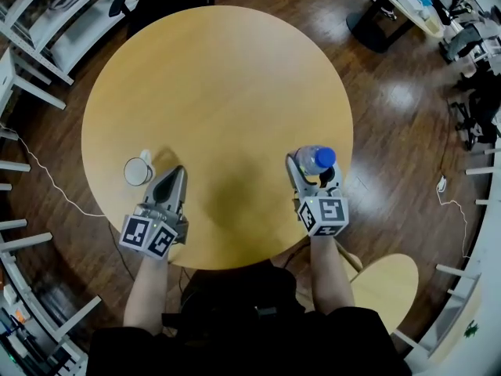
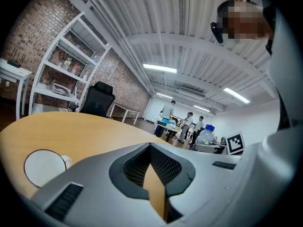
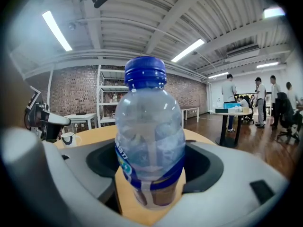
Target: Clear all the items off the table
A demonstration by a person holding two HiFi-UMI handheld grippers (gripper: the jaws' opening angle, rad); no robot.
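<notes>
At table (image 1: pixel 219 92) near edge: right gripper (image 1: pixel 315 171) clamped on bottle (image 3: pixel 149 126); from above only its cap and shoulder show. Left gripper (image 1: pixel 177 175) jaws together, empty; mug (image 1: pixel 138 171) just beside, partly masked by its jaw.

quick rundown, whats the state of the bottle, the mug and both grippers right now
bottle: upright, cap on, clamped between the right jaws
mug: upright on the table, looks empty, not held
left gripper: shut, empty, beside the mug
right gripper: shut on the bottle
</notes>
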